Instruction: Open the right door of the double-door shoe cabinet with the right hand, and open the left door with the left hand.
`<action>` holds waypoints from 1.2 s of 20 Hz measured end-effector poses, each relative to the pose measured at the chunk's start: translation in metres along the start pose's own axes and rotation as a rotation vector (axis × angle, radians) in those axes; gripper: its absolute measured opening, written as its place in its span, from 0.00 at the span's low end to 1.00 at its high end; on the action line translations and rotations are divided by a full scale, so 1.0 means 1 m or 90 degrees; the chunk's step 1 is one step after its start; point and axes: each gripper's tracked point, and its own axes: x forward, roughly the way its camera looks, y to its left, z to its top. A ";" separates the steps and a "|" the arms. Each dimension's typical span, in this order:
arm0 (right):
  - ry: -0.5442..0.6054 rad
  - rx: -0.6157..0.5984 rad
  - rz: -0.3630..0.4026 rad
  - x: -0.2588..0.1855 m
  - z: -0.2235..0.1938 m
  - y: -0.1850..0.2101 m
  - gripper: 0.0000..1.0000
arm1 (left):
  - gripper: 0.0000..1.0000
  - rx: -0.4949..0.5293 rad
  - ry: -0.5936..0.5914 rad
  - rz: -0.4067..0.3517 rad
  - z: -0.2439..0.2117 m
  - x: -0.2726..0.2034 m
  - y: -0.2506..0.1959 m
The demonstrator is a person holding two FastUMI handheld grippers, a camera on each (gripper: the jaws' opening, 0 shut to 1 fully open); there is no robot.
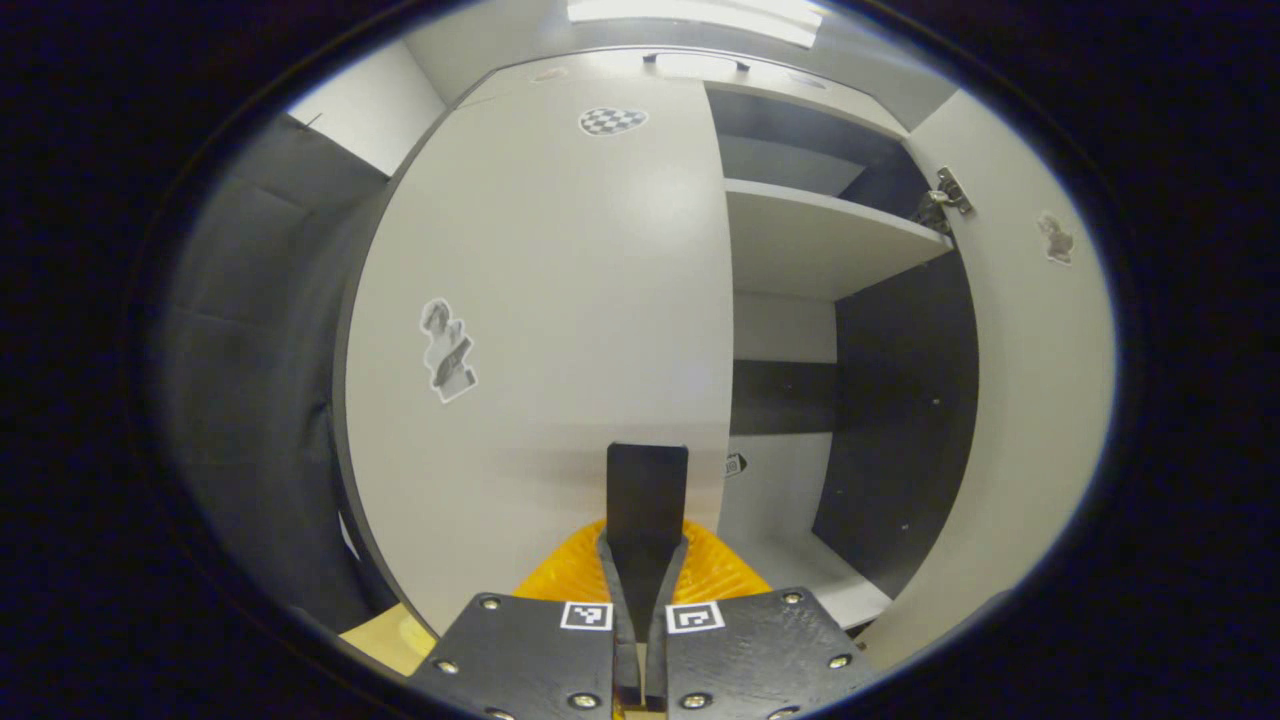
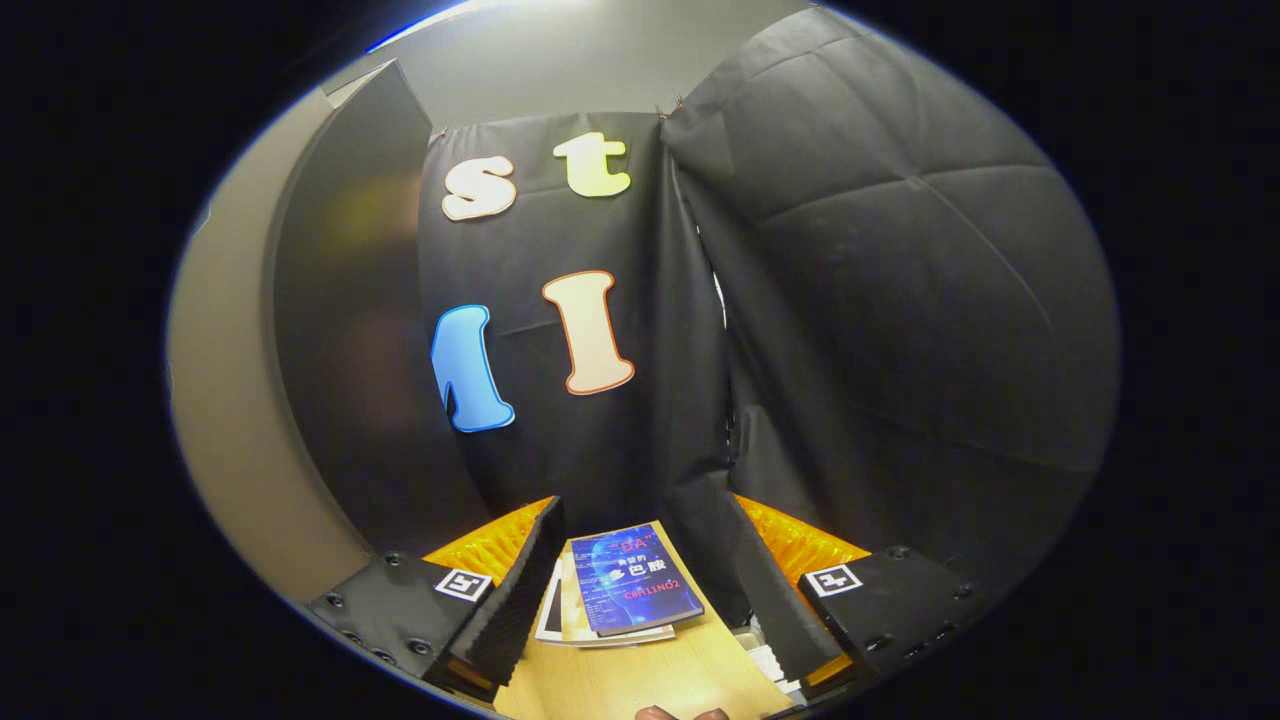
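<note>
Just ahead of the closed left gripper [image 1: 646,480] stands the shut left door [image 1: 560,330], the right door [image 1: 1030,400] already open, so hook its free edge; the right gripper [image 2: 640,560] hangs open.

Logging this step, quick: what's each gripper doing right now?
Left gripper: shut, holding nothing, in front of the left door.
Right gripper: open, empty.

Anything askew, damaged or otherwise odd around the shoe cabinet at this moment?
Nothing stands out. The right door is swung open with its hinge intact, the shelf sits level, the left door is flush and closed. The books lie loosely stacked on the wooden surface.
</note>
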 end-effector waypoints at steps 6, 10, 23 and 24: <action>-0.018 0.023 -0.034 -0.061 0.000 0.002 0.98 | 0.05 -0.014 0.000 -0.051 0.008 -0.027 0.004; -0.026 0.044 -0.051 -0.101 -0.002 0.013 0.92 | 0.05 -0.031 0.000 -0.080 0.009 -0.050 0.013; -0.038 -0.015 -0.092 -0.207 -0.018 0.042 0.98 | 0.04 -0.047 -0.010 -0.114 0.006 -0.120 0.080; -0.039 -0.014 -0.092 -0.212 -0.020 0.043 0.98 | 0.04 -0.048 -0.013 -0.112 0.006 -0.125 0.085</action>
